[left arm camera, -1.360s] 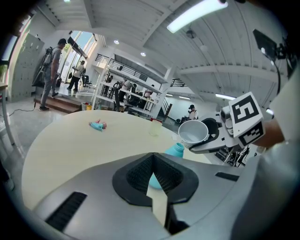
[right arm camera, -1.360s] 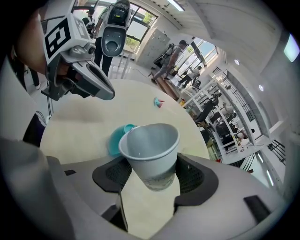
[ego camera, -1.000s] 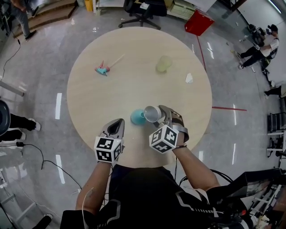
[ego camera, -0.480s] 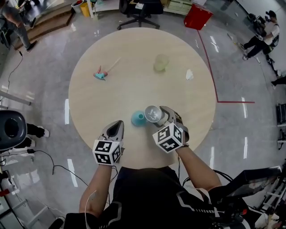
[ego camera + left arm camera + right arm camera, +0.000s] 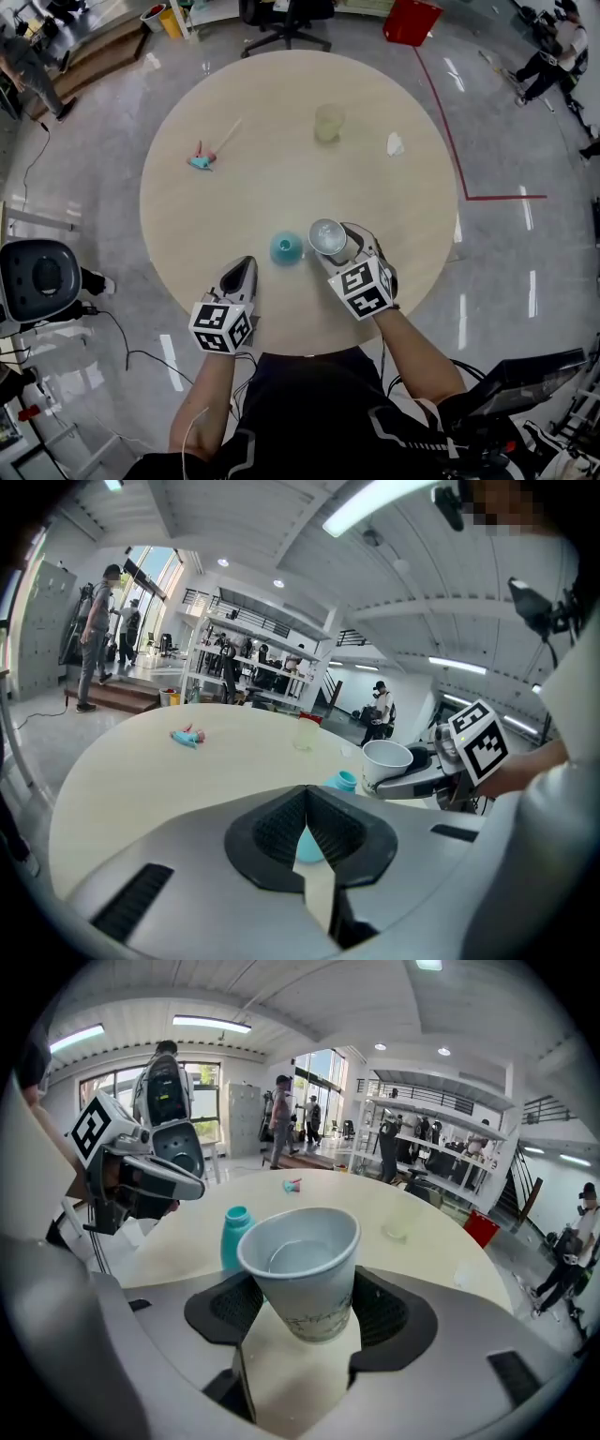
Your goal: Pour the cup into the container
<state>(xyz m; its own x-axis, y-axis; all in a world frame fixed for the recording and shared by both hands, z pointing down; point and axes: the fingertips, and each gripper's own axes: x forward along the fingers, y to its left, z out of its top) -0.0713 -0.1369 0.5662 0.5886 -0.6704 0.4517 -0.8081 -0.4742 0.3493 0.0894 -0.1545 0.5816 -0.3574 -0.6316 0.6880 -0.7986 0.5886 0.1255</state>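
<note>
The right gripper (image 5: 349, 248) clamps the paper cup (image 5: 326, 236) low on its wall, jaws wide, just right of the teal container (image 5: 286, 247) by the table's (image 5: 281, 141) near edge. The cup is probably light, thin and crushable, so a gentle hold suits it. The left gripper (image 5: 240, 272) is closed and empty.

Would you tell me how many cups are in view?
2. A white cup in the right gripper, near the table's front edge; a pale green cup standing on the far side. None seems hidden.
</note>
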